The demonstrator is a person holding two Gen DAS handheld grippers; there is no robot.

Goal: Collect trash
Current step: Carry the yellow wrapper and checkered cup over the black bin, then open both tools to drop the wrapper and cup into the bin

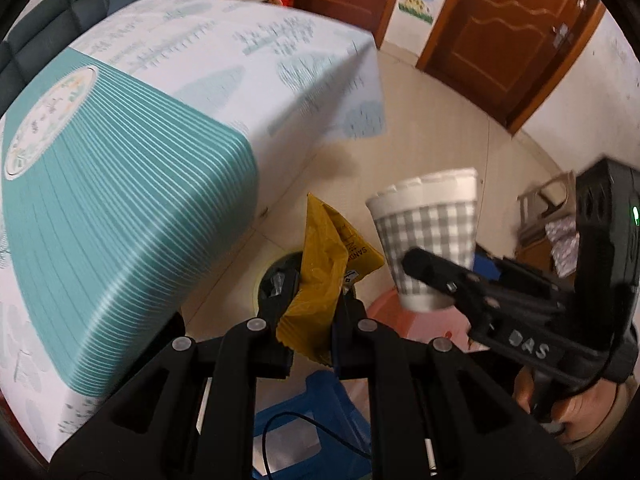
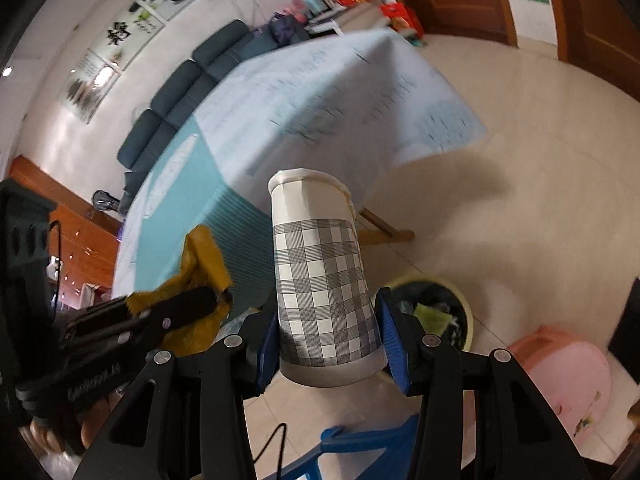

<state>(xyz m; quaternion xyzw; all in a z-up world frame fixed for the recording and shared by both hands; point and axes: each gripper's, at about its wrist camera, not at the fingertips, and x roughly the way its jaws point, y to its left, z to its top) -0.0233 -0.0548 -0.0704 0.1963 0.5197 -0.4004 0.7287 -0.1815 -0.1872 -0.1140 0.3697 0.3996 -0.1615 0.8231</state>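
My left gripper (image 1: 312, 296) is shut on a crumpled yellow snack wrapper (image 1: 328, 264), which sticks up between its jaws. My right gripper (image 2: 328, 336) is shut on a white paper cup with a grey check pattern (image 2: 320, 280), its blue pads pressing the cup's lower sides. Both are off the table, over the floor. A round bin with a black liner (image 2: 448, 312) and some rubbish in it stands on the floor just right of the cup; in the left wrist view the bin (image 1: 276, 272) lies partly hidden behind the wrapper. The cup (image 1: 428, 236) and right gripper (image 1: 424, 272) show at right there.
The table with its teal and white cloth (image 1: 140, 184) fills the left. A pink stool (image 2: 560, 376) and a blue stool (image 2: 360, 448) stand on the tiled floor near the bin. A dark sofa (image 2: 184, 96) and wooden doors (image 1: 508, 32) are farther back.
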